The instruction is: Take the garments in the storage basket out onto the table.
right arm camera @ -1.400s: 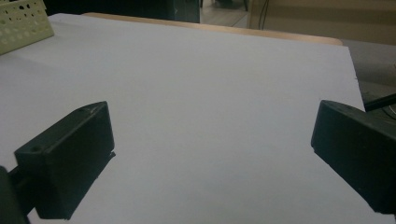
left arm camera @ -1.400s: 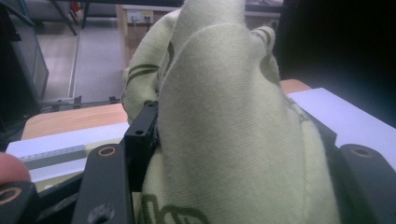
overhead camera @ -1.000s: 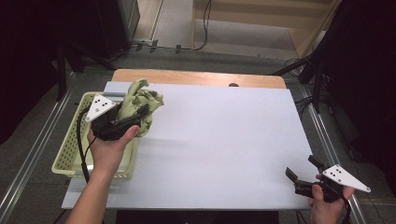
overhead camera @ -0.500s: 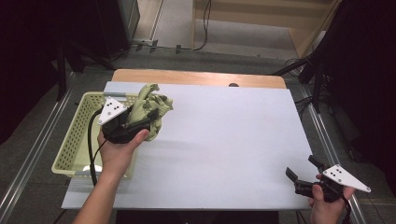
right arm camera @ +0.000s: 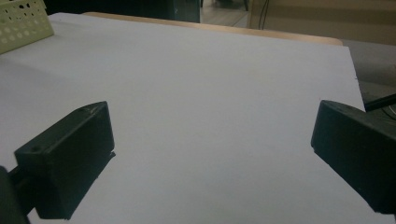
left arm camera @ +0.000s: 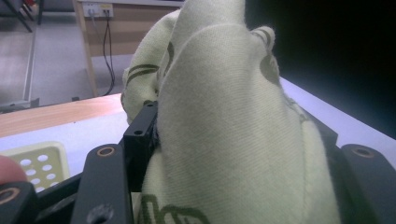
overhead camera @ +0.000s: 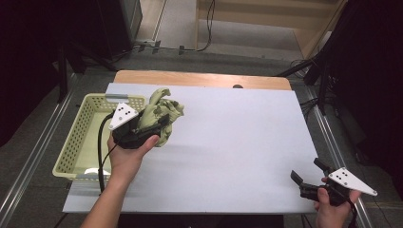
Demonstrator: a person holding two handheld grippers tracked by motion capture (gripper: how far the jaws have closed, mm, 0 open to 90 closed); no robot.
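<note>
A bunched pale green cloth with dark markings hangs above the left part of the white table, just right of the basket. My left gripper is shut on that cloth; in the left gripper view the cloth bulges up between the two black jaws and hides most of what lies beyond. My right gripper rests low at the table's front right corner, held in a hand. In the right gripper view its jaws stand wide apart over bare white tabletop, and the right gripper is open with nothing between them.
A pale yellow-green perforated basket sits at the table's left edge, its corner also in the right gripper view. A wooden strip runs along the table's far edge. Metal rails flank both sides.
My left gripper has carried the cloth to the right, from over the basket's edge to over the white tabletop. The right gripper has stayed where it was.
</note>
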